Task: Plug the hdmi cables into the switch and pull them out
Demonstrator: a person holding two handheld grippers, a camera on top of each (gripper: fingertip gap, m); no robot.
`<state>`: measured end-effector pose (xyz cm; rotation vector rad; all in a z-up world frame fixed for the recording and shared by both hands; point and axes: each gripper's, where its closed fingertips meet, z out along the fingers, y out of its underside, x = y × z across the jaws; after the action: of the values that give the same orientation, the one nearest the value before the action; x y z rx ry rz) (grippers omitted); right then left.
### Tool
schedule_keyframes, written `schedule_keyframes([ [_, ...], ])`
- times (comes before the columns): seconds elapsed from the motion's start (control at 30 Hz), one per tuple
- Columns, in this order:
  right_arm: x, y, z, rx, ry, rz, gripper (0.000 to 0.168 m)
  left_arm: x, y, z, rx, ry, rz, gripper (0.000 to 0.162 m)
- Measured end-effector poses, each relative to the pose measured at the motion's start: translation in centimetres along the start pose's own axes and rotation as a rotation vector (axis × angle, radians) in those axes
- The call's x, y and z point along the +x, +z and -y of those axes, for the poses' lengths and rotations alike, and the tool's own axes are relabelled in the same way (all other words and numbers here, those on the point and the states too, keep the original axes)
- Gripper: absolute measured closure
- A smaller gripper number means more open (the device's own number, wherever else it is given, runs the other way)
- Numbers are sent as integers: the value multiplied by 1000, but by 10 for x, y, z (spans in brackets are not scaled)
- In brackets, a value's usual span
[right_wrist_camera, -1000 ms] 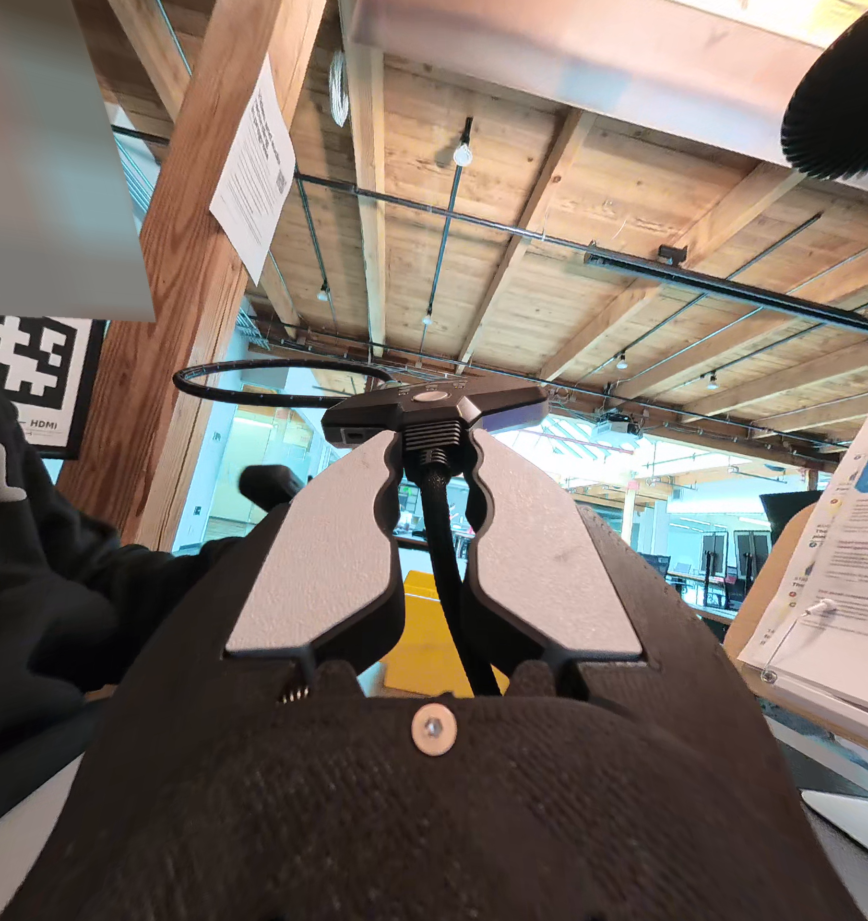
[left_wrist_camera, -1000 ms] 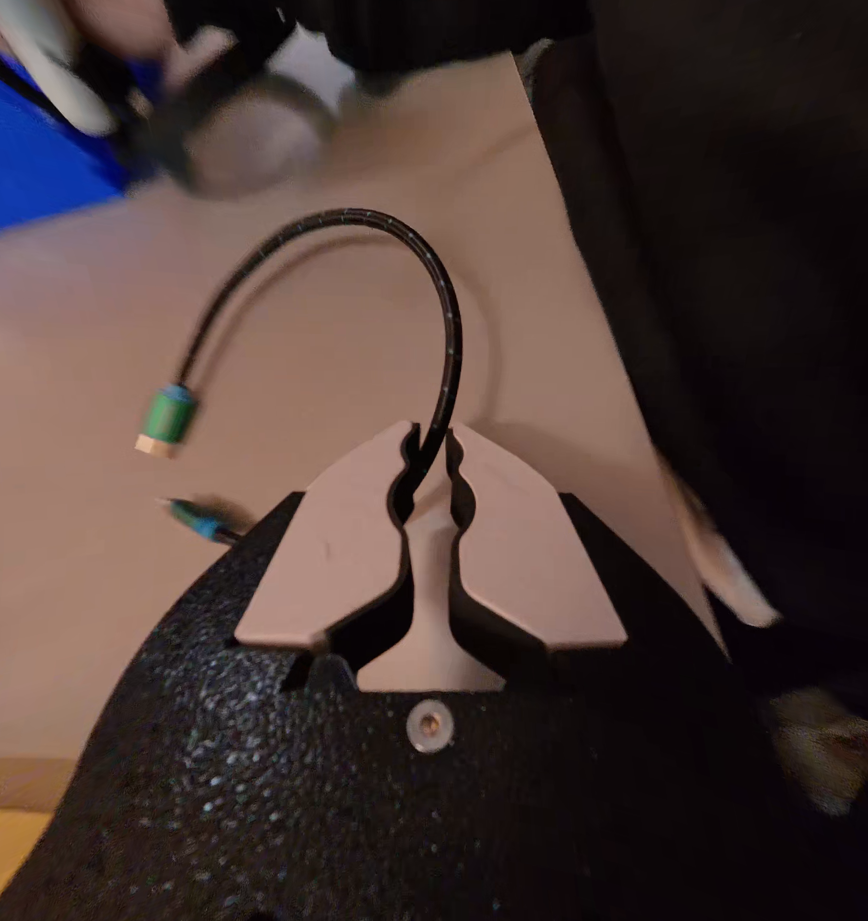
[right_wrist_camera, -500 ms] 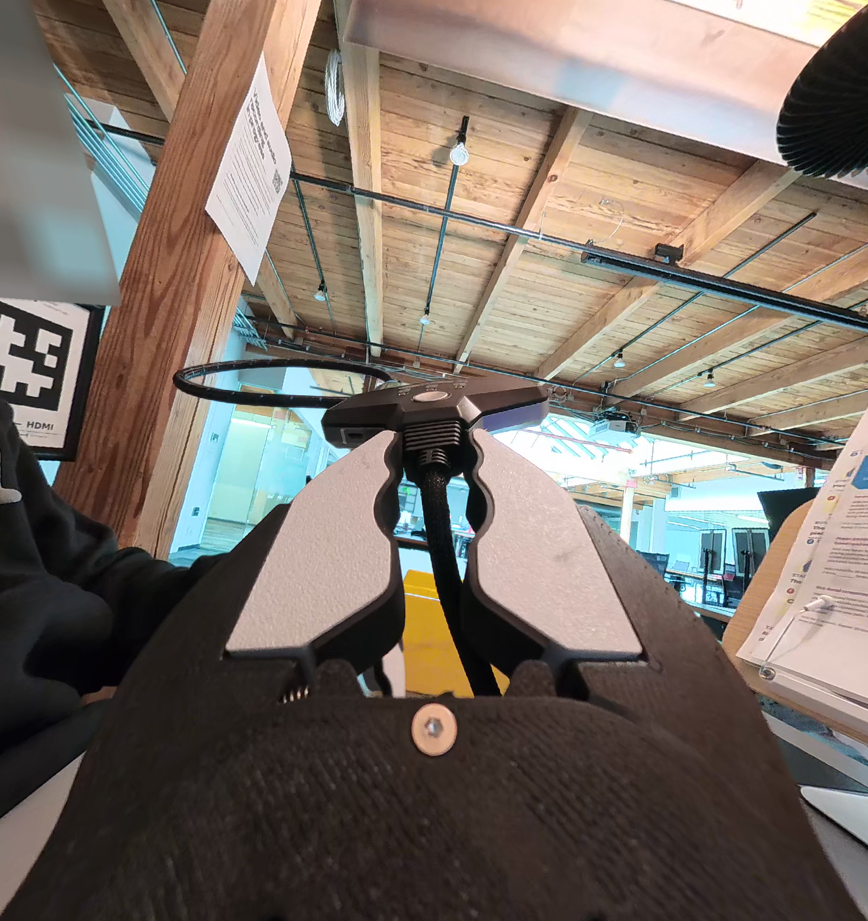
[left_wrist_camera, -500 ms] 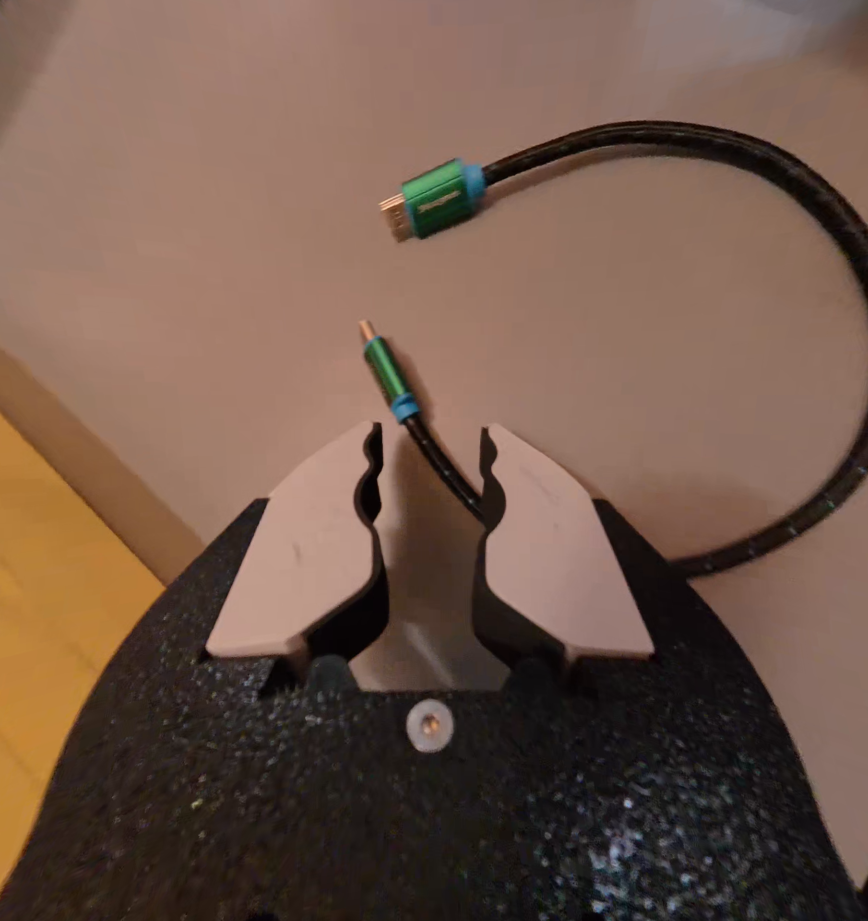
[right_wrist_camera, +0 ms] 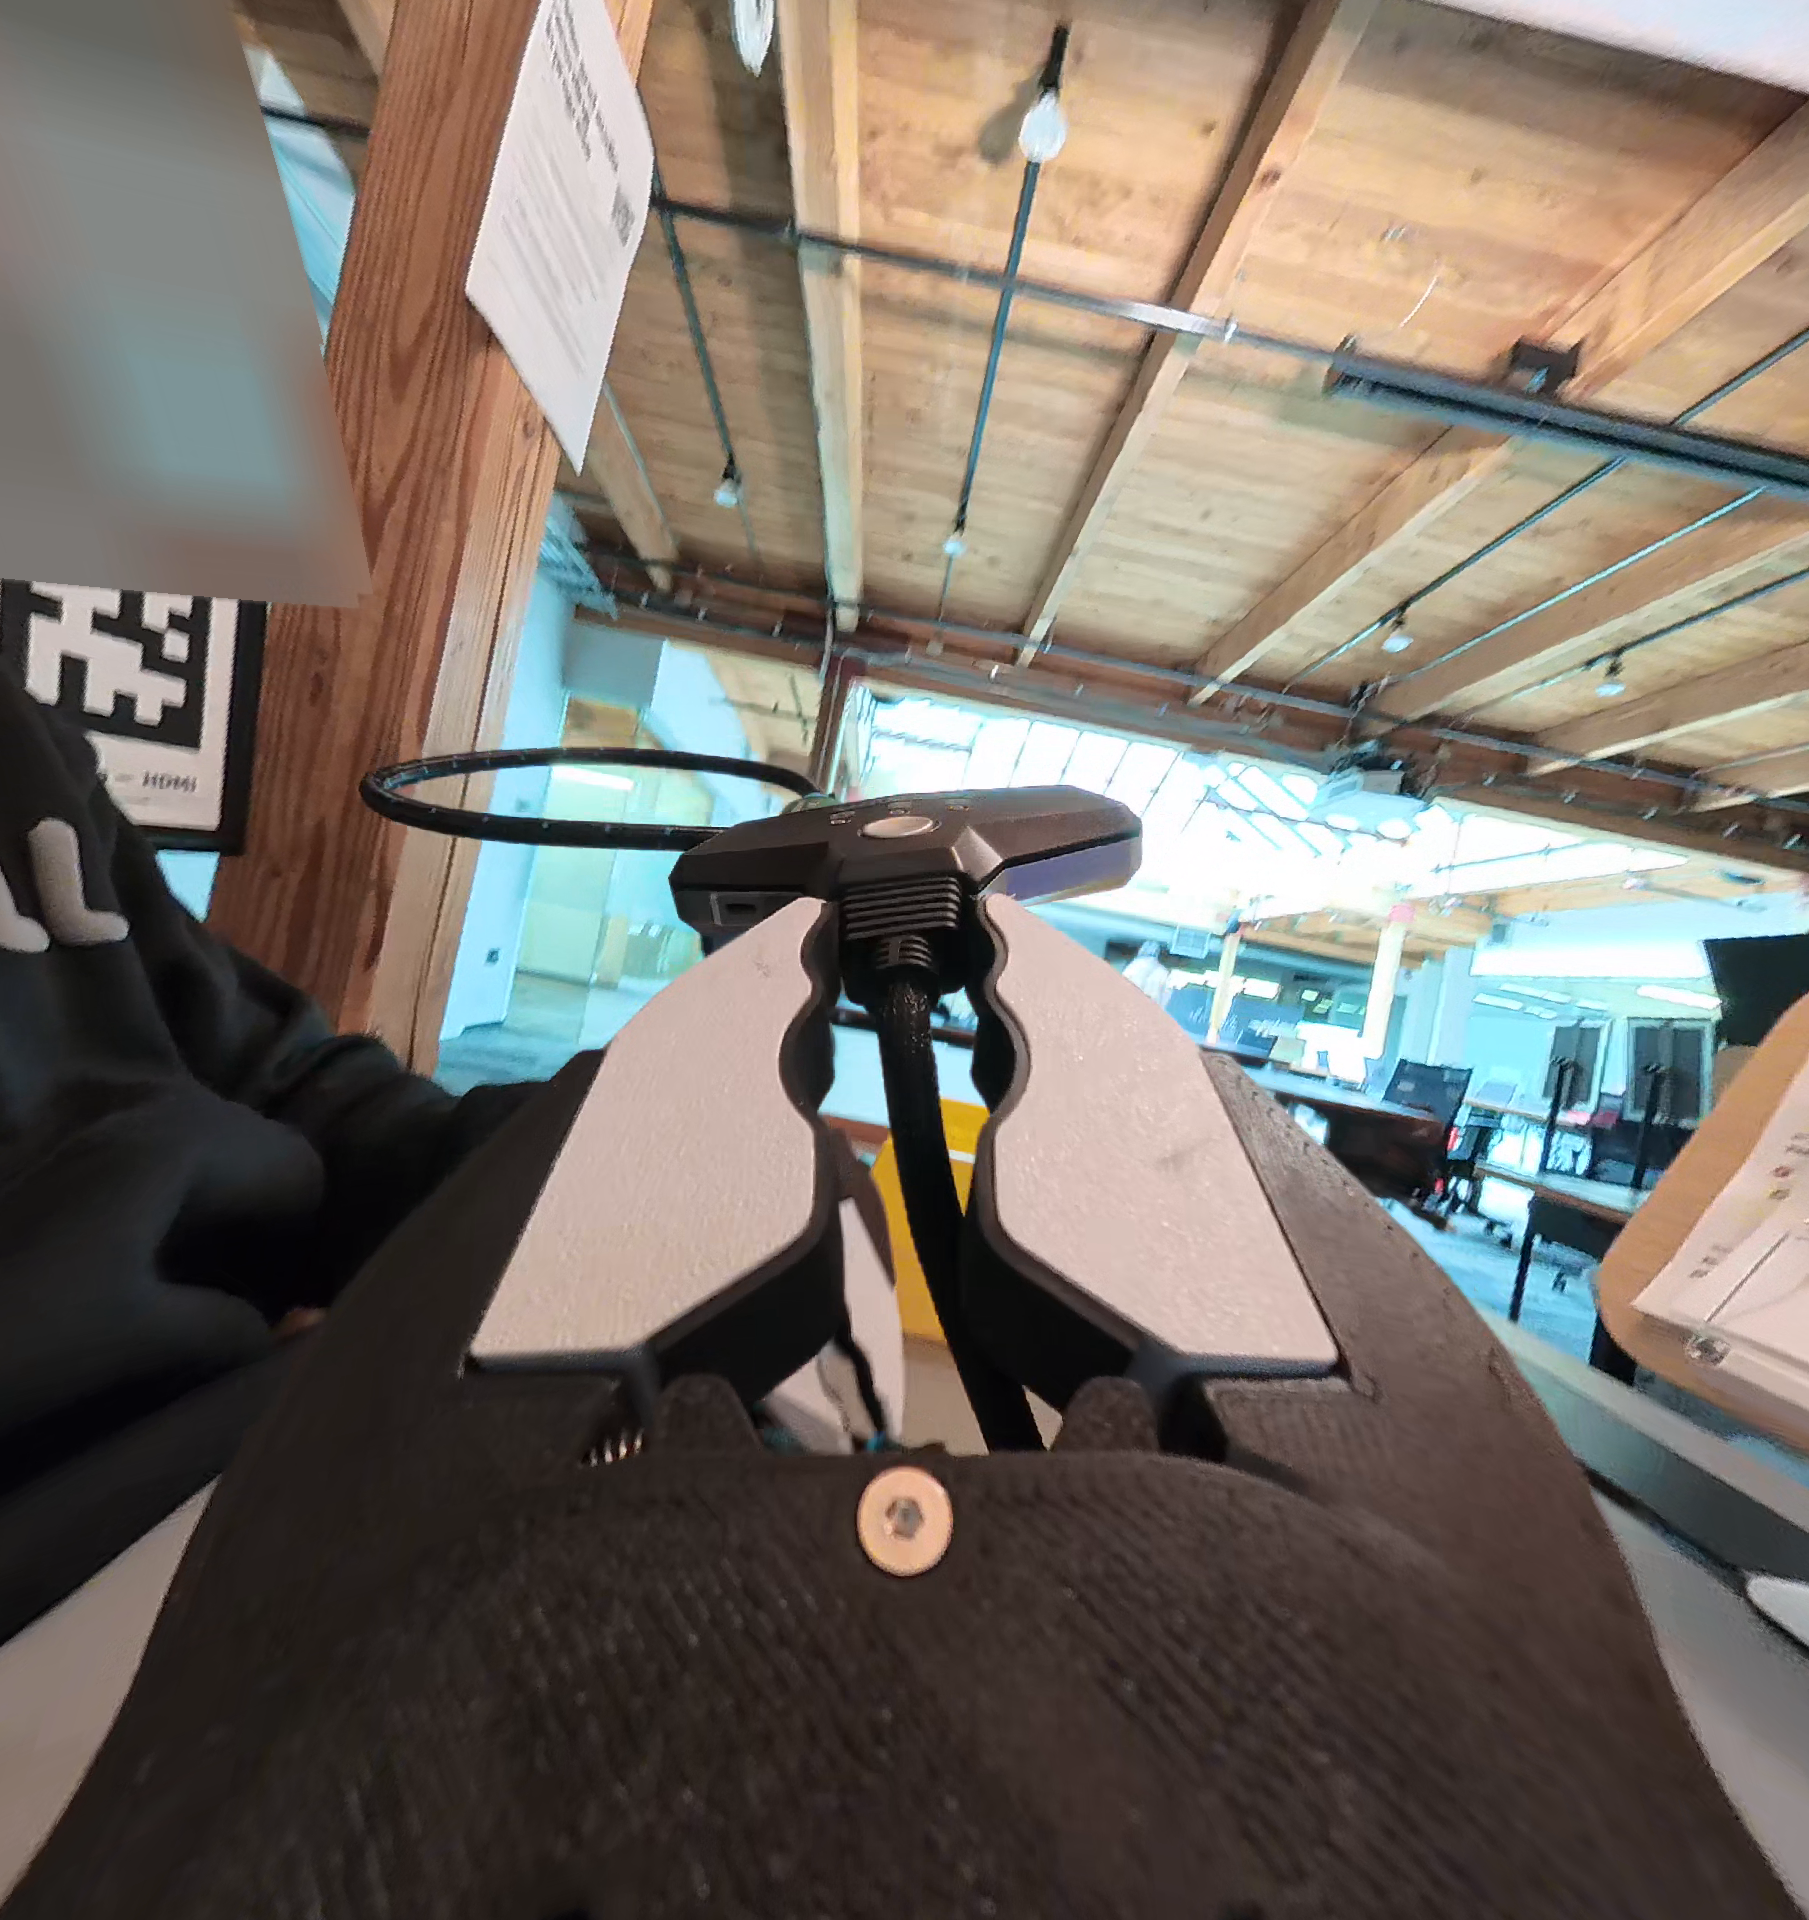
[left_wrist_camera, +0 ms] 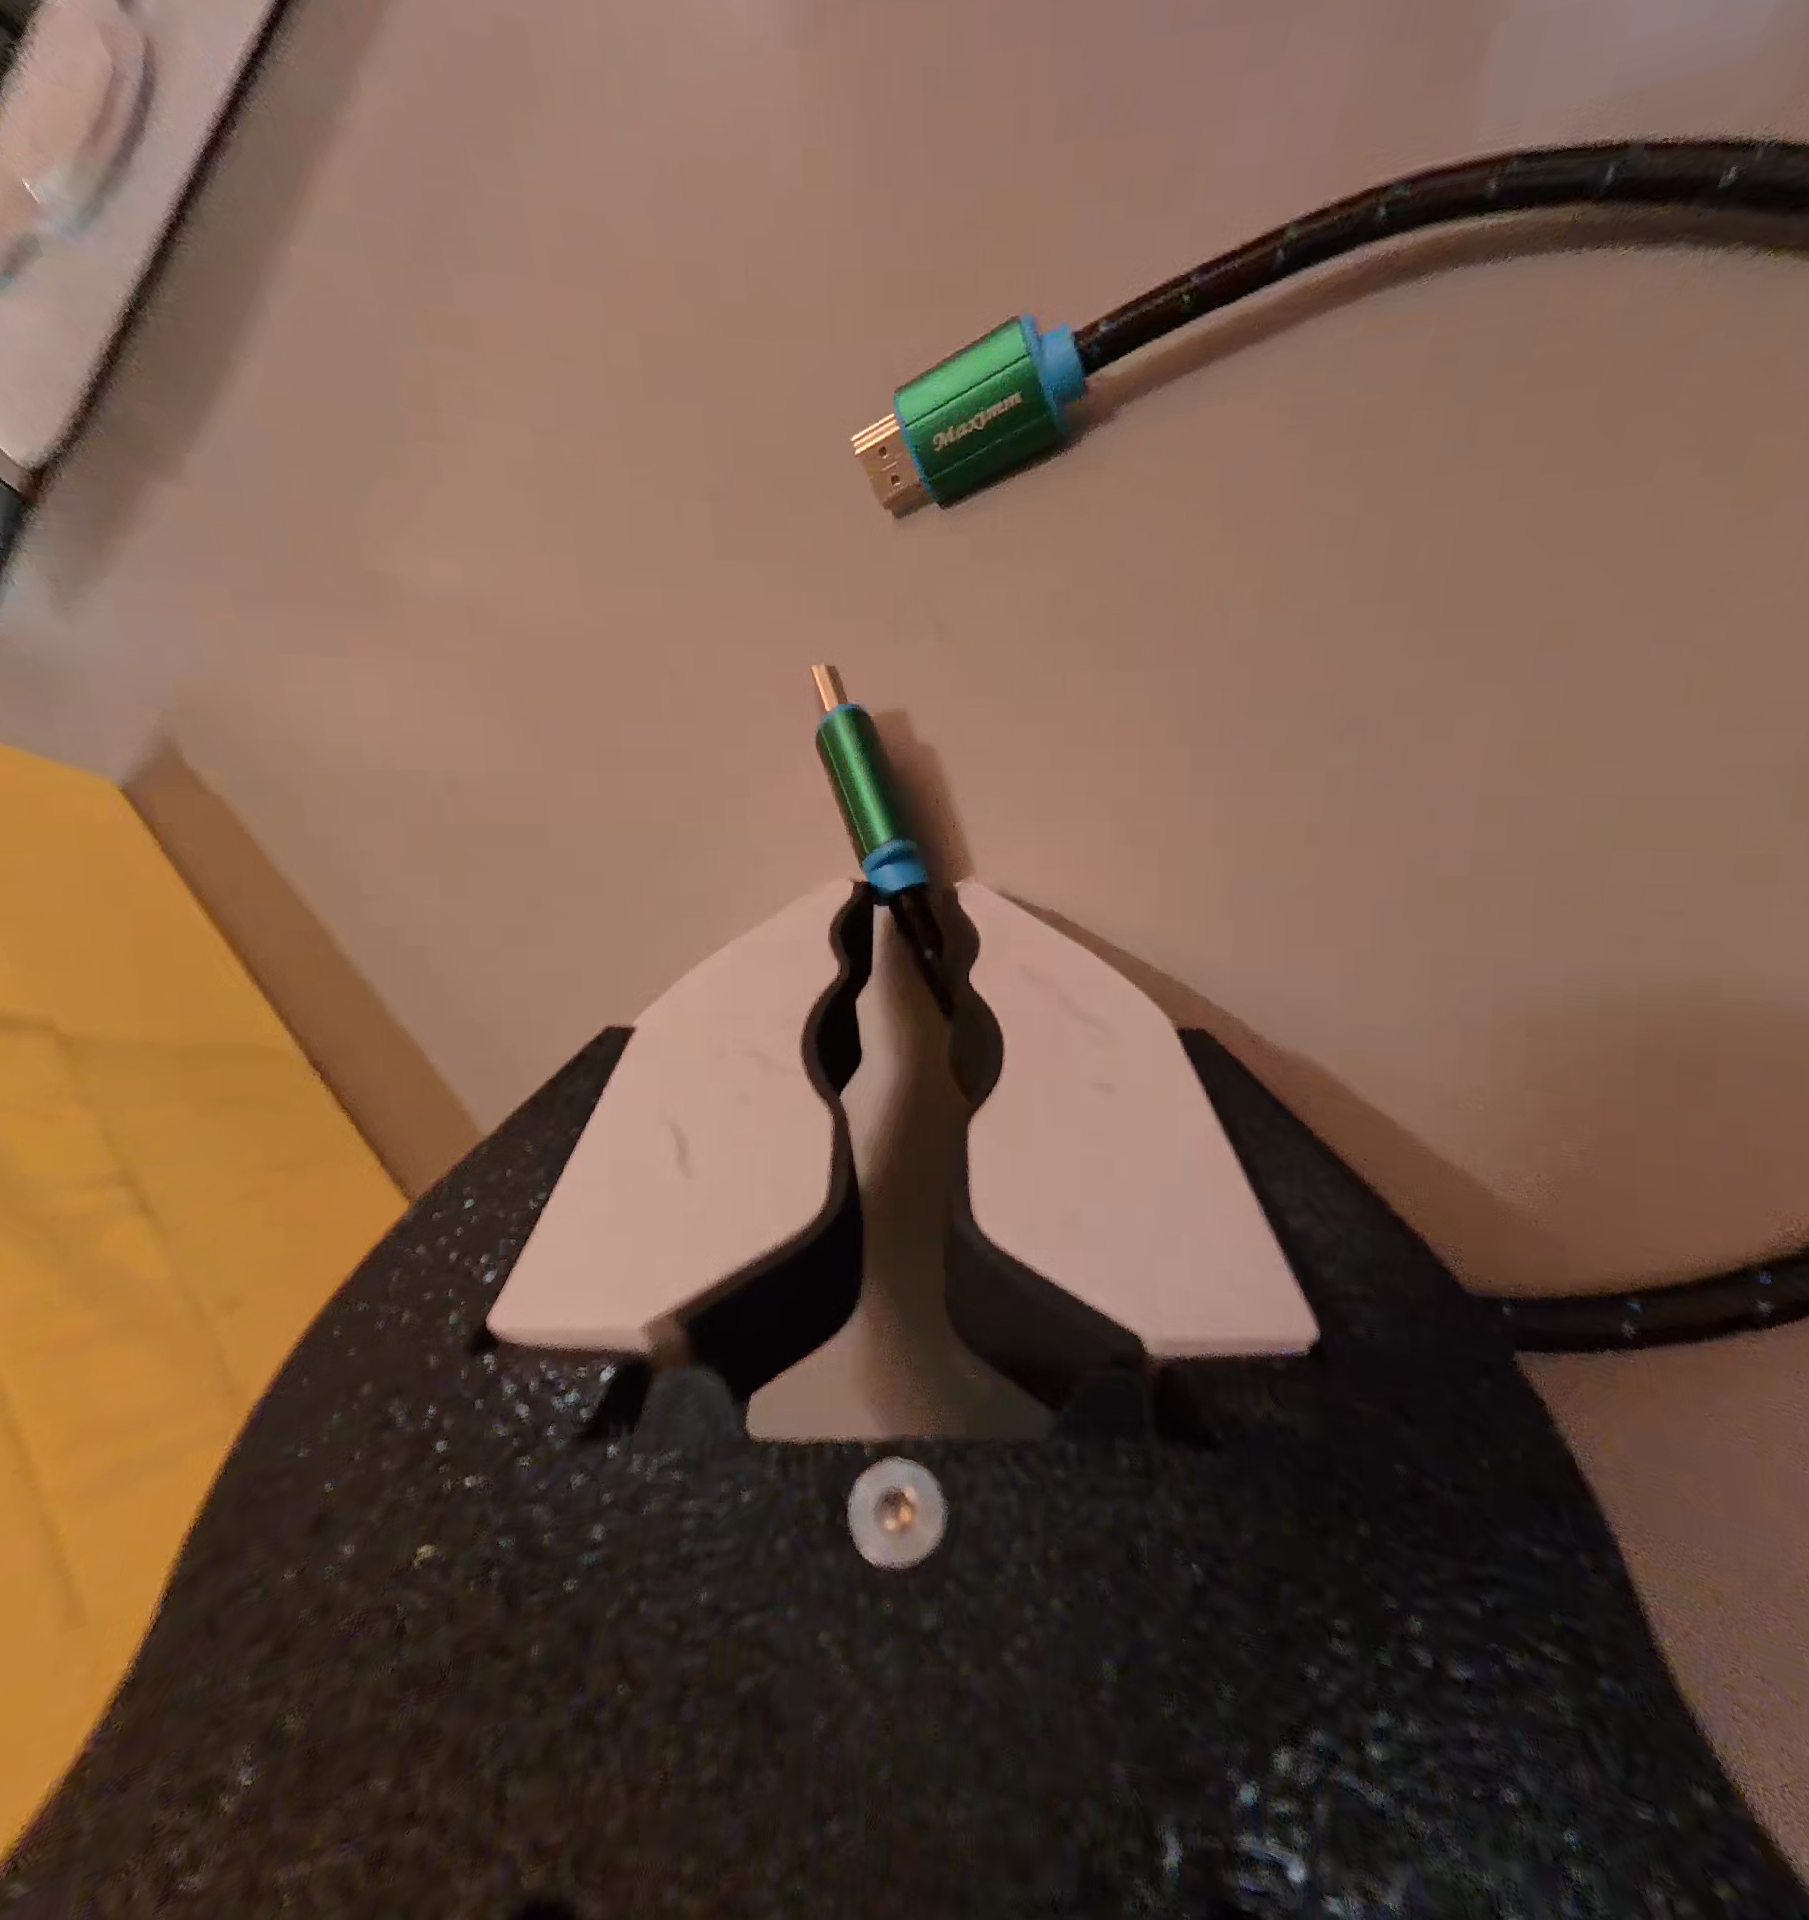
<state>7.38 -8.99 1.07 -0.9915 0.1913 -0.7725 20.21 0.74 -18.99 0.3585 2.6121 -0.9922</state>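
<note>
So the left gripper (left_wrist_camera: 905,914) is pinched on the black braided cable right behind a green metal HDMI plug with a blue collar (left_wrist_camera: 858,790), low over the beige tabletop (left_wrist_camera: 464,416). A second green plug (left_wrist_camera: 973,416) lies loose nearby. The right gripper (right_wrist_camera: 900,925) is clamped on the black HDMI switch (right_wrist_camera: 905,847) at its ribbed cable neck, held up in the air.

L cam down close, R cam up

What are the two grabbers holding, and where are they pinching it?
The left gripper pinches a black cable just behind its green plug. The right gripper pinches the black switch at its ribbed collar, where its cord comes out.
</note>
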Motion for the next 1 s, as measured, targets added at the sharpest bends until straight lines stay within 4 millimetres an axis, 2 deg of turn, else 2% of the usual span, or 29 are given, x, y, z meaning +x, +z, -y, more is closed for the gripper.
schedule_keyframes([
  [0.07,-3,2,-6,-34,7,14,145,-10,-4,2,10,69,74,151],
  [0.17,-3,3,-10,-57,11,16,145,-29,-19,9,66,83,156,152],
  [0.33,5,0,-7,-51,-8,-35,145,-66,-58,16,178,96,281,154],
  [0.53,14,-4,-7,-55,-13,-93,145,-87,-104,26,321,81,325,154],
  [0.83,13,-2,-10,-74,-15,-84,145,-62,-121,32,458,-278,-115,155],
  [1.0,10,-1,-14,-91,-9,-65,145,-42,-144,38,550,-574,-569,156],
])
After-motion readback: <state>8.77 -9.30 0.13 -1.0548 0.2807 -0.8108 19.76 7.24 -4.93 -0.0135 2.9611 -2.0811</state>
